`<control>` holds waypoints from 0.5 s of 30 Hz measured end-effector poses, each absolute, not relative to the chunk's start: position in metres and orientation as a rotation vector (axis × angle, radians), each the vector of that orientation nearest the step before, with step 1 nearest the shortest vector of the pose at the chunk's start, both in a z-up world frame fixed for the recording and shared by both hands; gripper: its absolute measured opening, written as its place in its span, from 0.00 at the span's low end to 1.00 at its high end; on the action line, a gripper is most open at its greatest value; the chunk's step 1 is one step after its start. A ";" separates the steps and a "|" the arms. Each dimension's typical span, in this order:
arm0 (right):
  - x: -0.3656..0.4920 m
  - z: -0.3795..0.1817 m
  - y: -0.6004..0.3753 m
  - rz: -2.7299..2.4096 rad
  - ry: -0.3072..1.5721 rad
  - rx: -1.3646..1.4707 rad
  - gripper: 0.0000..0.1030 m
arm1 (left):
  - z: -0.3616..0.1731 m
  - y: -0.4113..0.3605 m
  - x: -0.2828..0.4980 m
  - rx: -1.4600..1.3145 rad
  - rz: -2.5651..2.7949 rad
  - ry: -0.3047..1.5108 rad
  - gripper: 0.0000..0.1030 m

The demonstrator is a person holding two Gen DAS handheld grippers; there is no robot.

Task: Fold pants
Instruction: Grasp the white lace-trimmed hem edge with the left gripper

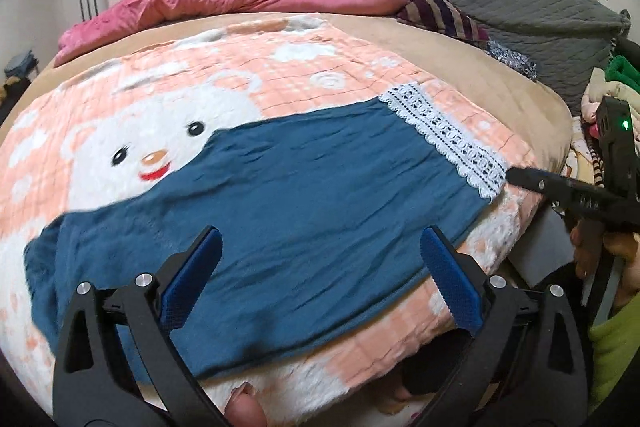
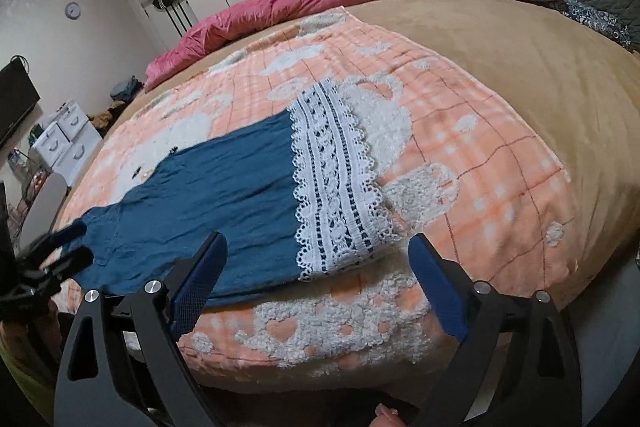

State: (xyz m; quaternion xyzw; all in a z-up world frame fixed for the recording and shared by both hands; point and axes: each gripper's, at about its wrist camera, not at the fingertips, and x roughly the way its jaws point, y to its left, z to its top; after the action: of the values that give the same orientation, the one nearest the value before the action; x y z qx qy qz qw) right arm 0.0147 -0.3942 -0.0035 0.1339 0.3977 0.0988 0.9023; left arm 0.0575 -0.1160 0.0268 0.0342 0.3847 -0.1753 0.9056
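Blue pants [image 1: 280, 195] lie flat on the peach blanket [image 1: 280, 75] — left gripper [image 1: 320, 267] and right gripper [image 2: 316, 279] both spread, empty

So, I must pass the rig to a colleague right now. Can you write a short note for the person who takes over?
Left gripper: jaws open, empty, over the middle of the blue pants.
Right gripper: jaws open, empty, near the white lace hem.
The pants lie flat along the near edge of the peach blanket on the bed.
Done: pants spread out.
Left: every fold.
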 end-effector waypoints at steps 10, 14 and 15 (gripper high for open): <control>0.031 -0.018 -0.395 0.184 0.879 0.275 0.89 | 0.029 -0.167 0.105 0.134 -0.451 0.789 0.90; 0.042 -0.027 -0.393 0.187 0.905 0.266 0.88 | 0.027 -0.183 0.131 0.162 -0.456 0.795 0.90; 0.044 -0.028 -0.394 0.189 0.907 0.269 0.88 | 0.026 -0.186 0.137 0.164 -0.459 0.801 0.90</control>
State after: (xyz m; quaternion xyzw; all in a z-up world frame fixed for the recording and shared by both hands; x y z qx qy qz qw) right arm 0.0436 -0.3942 -0.0278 0.1293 0.4363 0.0909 0.8858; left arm 0.1374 -0.1864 0.0263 0.0788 0.3859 -0.2213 0.8921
